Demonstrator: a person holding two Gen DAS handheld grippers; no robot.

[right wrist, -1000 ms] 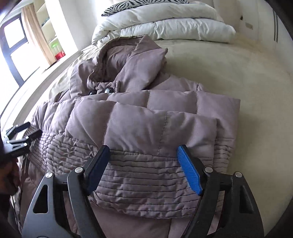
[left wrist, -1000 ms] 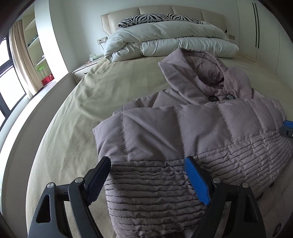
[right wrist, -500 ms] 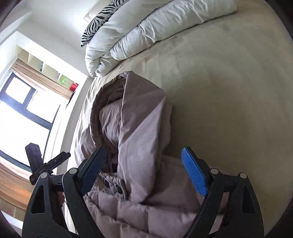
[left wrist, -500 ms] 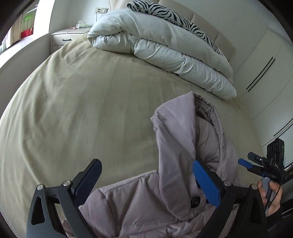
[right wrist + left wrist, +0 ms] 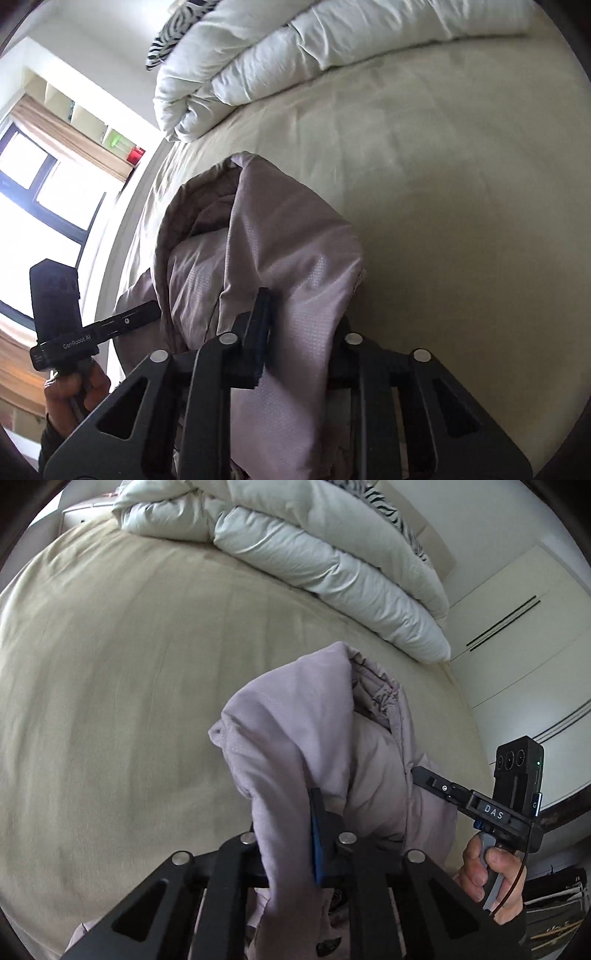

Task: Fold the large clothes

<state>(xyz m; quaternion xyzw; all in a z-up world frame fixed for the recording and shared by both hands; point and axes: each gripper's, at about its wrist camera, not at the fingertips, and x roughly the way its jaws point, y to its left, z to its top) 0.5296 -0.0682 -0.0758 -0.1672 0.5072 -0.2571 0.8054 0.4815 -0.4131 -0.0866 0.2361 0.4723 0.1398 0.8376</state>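
A mauve quilted hooded jacket [image 5: 314, 716] lies on the beige bed sheet [image 5: 122, 686]. My left gripper [image 5: 295, 834] is shut on the left edge of the hood, fabric pinched between the fingers. My right gripper [image 5: 291, 325] is shut on the hood's right edge [image 5: 295, 258]. The right gripper also shows in the left wrist view [image 5: 436, 782], at the jacket's right side. The left gripper shows in the right wrist view [image 5: 136, 319], at the left. The jacket's body is mostly hidden below both grippers.
A folded white duvet [image 5: 295, 550] and a zebra pillow [image 5: 173, 40] lie at the bed's head. White wardrobe doors [image 5: 524, 635] stand to the right. A window with curtains [image 5: 44, 184] and shelves are to the left.
Both grippers moved up from the jacket's hem to the hood and went from open to shut on the hood's two edges.
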